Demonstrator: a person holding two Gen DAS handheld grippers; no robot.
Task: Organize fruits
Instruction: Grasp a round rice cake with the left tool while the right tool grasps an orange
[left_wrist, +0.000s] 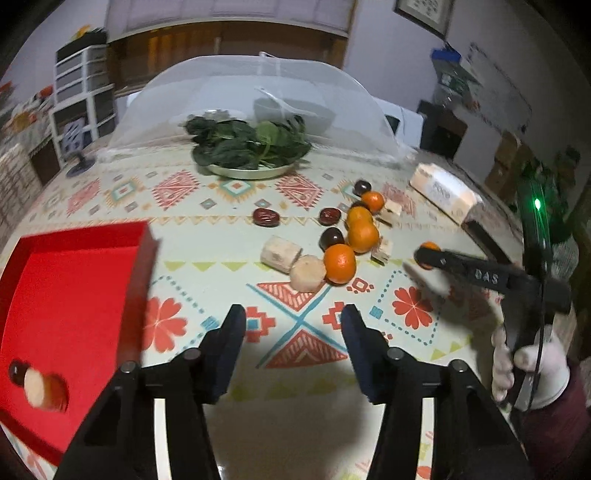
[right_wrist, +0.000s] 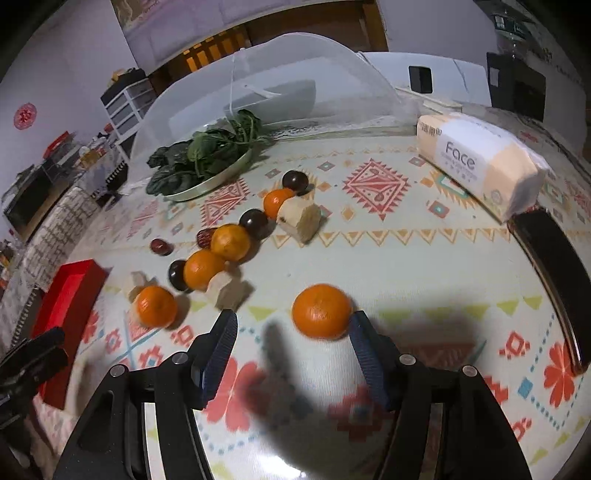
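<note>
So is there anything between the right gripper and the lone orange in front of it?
Nothing visible. The right gripper is open, and the orange lies apart from the other fruit, just ahead of the fingertips and near the right finger, with bare tablecloth around it.

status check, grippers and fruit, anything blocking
Left hand-held gripper open, empty, beside red box. Right hand-held gripper open, lone tangerine at its fingertips, ungrasped. Nothing in the way.
</note>
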